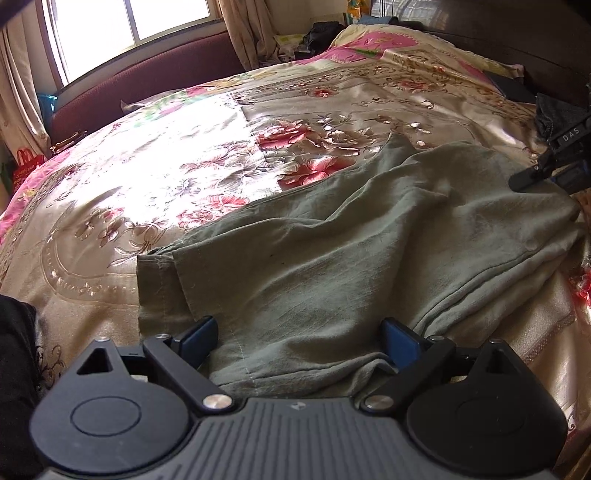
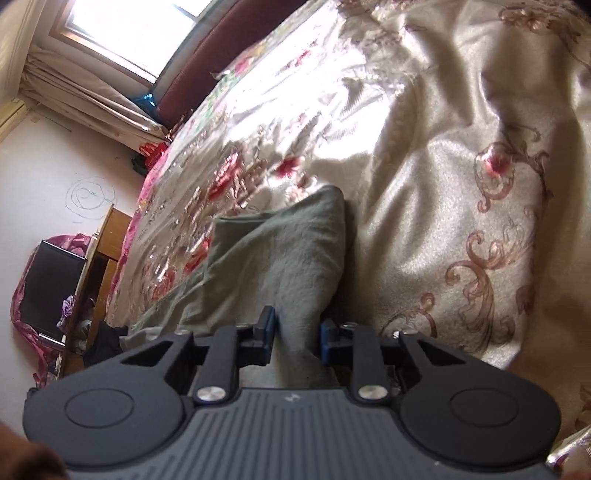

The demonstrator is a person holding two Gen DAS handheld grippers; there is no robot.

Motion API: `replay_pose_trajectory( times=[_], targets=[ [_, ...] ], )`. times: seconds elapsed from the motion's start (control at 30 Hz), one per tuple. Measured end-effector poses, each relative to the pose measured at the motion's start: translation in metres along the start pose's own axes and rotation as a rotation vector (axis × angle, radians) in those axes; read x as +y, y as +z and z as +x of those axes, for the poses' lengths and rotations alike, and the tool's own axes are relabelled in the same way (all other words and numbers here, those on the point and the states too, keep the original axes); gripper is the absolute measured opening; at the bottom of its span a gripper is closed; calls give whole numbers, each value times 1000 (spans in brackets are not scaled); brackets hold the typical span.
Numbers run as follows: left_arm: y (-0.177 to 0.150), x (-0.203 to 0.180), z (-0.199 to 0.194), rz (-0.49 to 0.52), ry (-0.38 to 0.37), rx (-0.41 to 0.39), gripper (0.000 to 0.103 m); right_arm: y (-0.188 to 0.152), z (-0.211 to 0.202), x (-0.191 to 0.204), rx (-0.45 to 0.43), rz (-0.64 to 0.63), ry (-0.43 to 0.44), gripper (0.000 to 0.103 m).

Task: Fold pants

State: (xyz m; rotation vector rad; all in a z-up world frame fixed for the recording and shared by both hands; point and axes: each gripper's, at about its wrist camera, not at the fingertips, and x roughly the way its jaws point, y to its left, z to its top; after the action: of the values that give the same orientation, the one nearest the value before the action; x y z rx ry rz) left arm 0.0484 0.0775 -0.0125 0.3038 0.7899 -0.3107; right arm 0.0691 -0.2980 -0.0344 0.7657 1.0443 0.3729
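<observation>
Grey-green pants lie folded over themselves on a floral satin bedspread. My left gripper is open, its fingers wide apart over the near edge of the pants, with cloth between them. My right gripper is shut on a bunched end of the pants, which rises in a ridge ahead of the fingers. The right gripper also shows at the right edge of the left wrist view, at the far end of the pants.
A maroon headboard and a bright window stand beyond the bed. Dark clothes and pillows lie at the far end. A wooden side table with a black box and red bags stands beside the bed.
</observation>
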Motion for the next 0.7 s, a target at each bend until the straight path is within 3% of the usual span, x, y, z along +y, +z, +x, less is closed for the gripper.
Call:
replay_pose_trajectory(
  times=[0.07,0.17,0.3,0.37,0.4,0.47,0.53,0.67,0.7],
  targets=[
    [0,-2,0,10,5,0,103,-2,-4,-12,18,23,39,23],
    [1,-2,3,13,8,11,103,-2,-11,-23,33,50,126,28],
    [6,-5,6,27,16,32,103,5,14,-42,63,177,326,32],
    [7,-8,6,44,26,42,103,8,27,-38,54,183,422,34],
    [8,-9,6,52,30,48,103,9,31,-35,54,164,443,34],
    [10,-11,6,68,37,58,103,12,35,-36,55,121,391,29],
    [12,-12,7,83,41,67,103,15,39,-50,51,204,401,21],
    [14,-12,8,101,44,82,103,10,23,-42,7,229,438,30],
    [14,-12,7,106,46,82,103,6,16,-35,10,211,494,35]
  ],
)
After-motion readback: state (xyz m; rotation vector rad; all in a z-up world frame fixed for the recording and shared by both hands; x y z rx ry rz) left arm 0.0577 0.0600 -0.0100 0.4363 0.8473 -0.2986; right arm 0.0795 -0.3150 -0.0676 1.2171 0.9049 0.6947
